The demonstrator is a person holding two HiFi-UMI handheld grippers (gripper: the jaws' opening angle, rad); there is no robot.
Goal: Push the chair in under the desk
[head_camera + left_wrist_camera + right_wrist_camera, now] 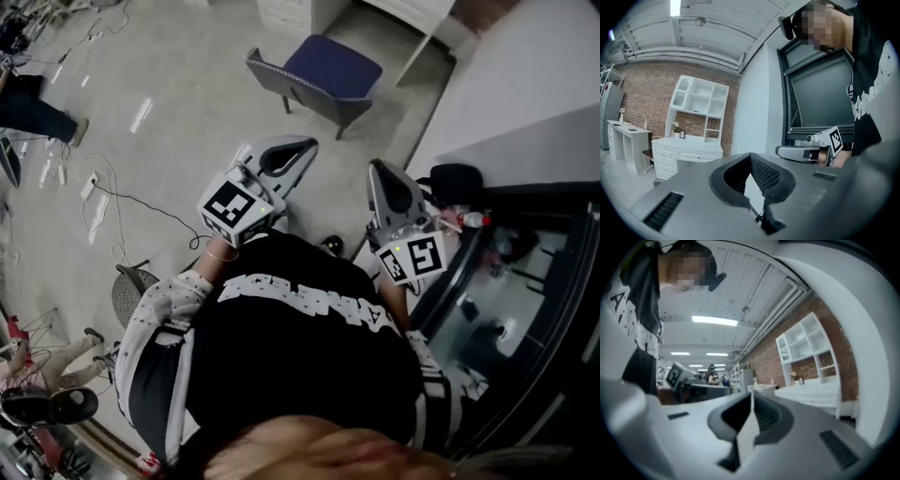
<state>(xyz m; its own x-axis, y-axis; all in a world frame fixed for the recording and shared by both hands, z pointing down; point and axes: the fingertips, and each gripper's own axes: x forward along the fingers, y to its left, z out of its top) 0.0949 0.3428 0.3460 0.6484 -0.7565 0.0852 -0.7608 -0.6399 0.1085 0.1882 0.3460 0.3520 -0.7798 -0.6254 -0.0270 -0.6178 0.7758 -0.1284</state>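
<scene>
We held two grippers level ahead of us, one in each hand: the left gripper (298, 148) and the right gripper (380, 173). Each carried one marker cube, the left cube (230, 206) and the right cube (417, 258). In each gripper view the two jaws met at their tips with nothing caught between them, so both tools were fully closed and empty. We counted one chair (323, 80), grey-shelled with a blue seat. It stood on the floor (187, 75) ahead of both grippers, well apart from them and touched by neither. Its backrest was towards us and its seat towards the one white desk (412, 14) at the far side. The chair stood just in front of the desk's opening, not under the top. Beside that opening was one white drawer unit (281, 14). In the left gripper view a single hutch of open shelves (701, 101) rose above it against the brick wall (647, 93).
</scene>
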